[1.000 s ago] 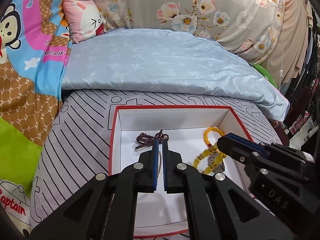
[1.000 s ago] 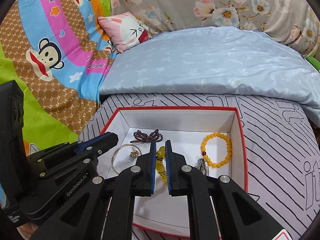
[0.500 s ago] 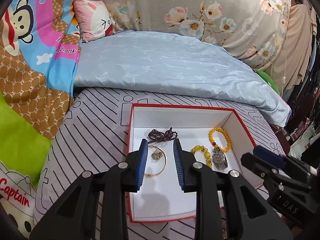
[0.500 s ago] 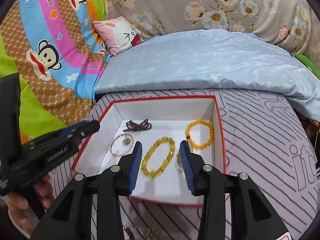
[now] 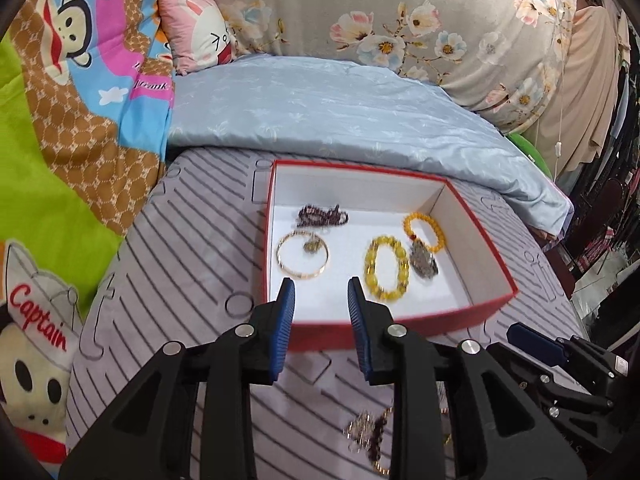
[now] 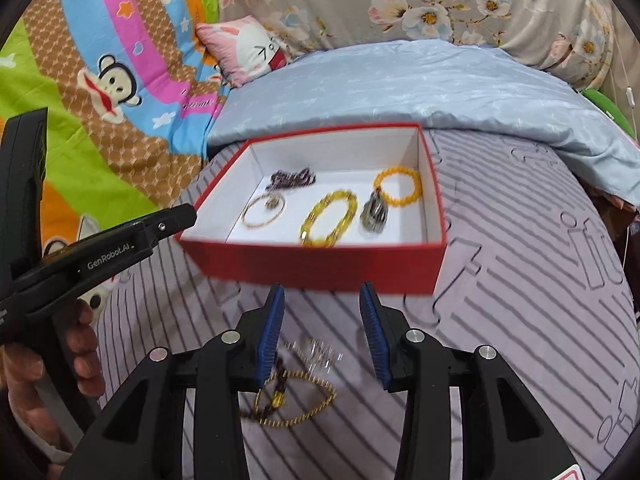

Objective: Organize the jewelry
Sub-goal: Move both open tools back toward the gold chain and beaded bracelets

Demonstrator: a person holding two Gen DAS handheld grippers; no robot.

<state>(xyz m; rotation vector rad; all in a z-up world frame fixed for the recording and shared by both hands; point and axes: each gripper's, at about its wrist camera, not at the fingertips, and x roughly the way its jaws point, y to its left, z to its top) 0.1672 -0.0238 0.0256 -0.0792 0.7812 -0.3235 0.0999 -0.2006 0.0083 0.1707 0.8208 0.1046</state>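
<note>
A red box (image 5: pixel 404 326) with a white inside lies on the striped bed cover; it also shows in the right wrist view (image 6: pixel 320 266). Inside lie a dark bead string (image 5: pixel 322 215), a gold bangle (image 5: pixel 303 260), a yellow bead bracelet (image 5: pixel 386 267), an orange bead bracelet (image 5: pixel 425 231) and a grey pendant (image 5: pixel 422 259). My left gripper (image 5: pixel 321 308) is open and empty over the box's near wall. My right gripper (image 6: pixel 322 320) is open and empty, in front of the box, above a gold chain (image 6: pixel 298 402) and a silvery piece (image 6: pixel 320 354) on the cover.
A light blue quilt (image 5: pixel 320 112) lies behind the box. A pink pillow (image 5: pixel 198 36) and a cartoon monkey blanket (image 5: pixel 72 92) are at the left. The floral sheet (image 5: pixel 400 12) hangs at the back. The bed edge drops at the right.
Both grippers opened, releasing the bangle and the yellow bracelet into the box, and pulled back toward me. Loose jewelry on the cover is now in view.
</note>
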